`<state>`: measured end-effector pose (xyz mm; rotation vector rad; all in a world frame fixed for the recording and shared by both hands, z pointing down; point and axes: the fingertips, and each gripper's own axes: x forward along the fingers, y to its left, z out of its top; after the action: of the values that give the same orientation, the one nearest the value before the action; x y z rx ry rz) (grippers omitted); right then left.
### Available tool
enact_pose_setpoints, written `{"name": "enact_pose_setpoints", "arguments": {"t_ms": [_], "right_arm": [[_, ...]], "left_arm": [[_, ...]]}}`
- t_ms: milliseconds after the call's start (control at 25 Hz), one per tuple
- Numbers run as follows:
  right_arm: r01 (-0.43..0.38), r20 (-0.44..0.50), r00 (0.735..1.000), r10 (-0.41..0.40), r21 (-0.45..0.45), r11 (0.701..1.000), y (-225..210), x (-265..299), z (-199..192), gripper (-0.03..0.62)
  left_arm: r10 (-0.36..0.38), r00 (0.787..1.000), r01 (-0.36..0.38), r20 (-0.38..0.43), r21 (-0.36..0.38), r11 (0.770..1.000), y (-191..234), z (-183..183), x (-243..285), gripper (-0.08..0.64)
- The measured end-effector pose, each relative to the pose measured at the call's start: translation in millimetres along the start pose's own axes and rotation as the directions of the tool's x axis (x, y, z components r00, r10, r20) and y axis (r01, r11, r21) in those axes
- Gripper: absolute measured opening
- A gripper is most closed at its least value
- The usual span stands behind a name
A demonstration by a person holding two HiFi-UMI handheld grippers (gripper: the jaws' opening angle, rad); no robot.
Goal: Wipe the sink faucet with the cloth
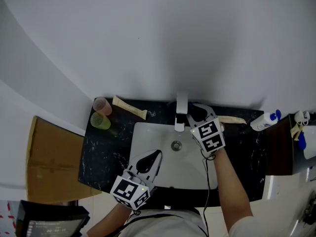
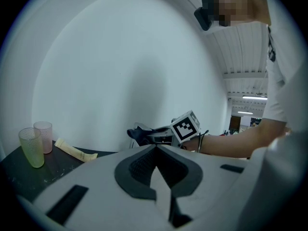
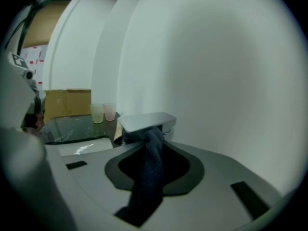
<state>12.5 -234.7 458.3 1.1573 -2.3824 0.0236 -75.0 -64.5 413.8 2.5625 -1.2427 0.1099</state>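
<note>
The chrome faucet (image 1: 181, 106) stands at the back of the white sink (image 1: 148, 138). My right gripper (image 1: 193, 114) is right beside the faucet on its right, shut on a dark blue cloth (image 1: 197, 111). In the right gripper view the cloth (image 3: 150, 170) hangs from between the jaws, and its bunched top touches the underside of the faucet head (image 3: 147, 121). My left gripper (image 1: 149, 161) hovers over the near left part of the basin, shut with nothing in it. From the left gripper view the right gripper (image 2: 147, 134) and the cloth (image 2: 136, 132) show ahead.
On the dark counter left of the sink stand a pink cup (image 1: 102, 105) and a green cup (image 1: 100, 121), with a cream tube (image 1: 129, 107) behind. A white bottle (image 1: 263, 121) lies at the right. A cardboard box (image 1: 52, 162) sits at far left.
</note>
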Motion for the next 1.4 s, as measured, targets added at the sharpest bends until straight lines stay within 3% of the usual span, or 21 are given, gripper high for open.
{"name": "enact_pose_setpoints", "arguments": {"t_ms": [160,600,720,880,1120,1400], "right_arm": [[-0.045,-0.001,0.999,0.045,-0.087,0.995,32,7,17,0.089],[0.109,-0.033,0.994,-0.107,0.081,0.991,-40,-6,-24,0.089],[0.053,-0.017,0.999,-0.052,0.091,0.994,-28,-6,-23,0.089],[-0.071,0.077,0.995,0.063,0.115,0.991,3,-2,-2,0.089],[-0.103,0.163,0.983,0.078,0.147,0.984,3,-4,2,0.089],[-0.207,0.237,0.956,0.17,0.143,0.968,33,-40,4,0.084]], "left_arm": [[0.002,1.0,-0.002,-0.002,0.003,1.0,-2,6,3,0.0],[0.006,1.0,-0.006,0.003,0.0,1.0,4,-3,-2,0.0],[0.006,1.0,-0.006,0.002,-0.001,1.0,4,-4,-3,0.0],[-0.002,1.0,0.002,-0.004,-0.001,1.0,1,-5,0,0.0],[0.009,1.0,-0.009,-0.008,-0.004,1.0,3,-4,-4,0.0],[0.017,1.0,-0.018,-0.009,-0.009,1.0,5,-7,-11,0.0]]}}
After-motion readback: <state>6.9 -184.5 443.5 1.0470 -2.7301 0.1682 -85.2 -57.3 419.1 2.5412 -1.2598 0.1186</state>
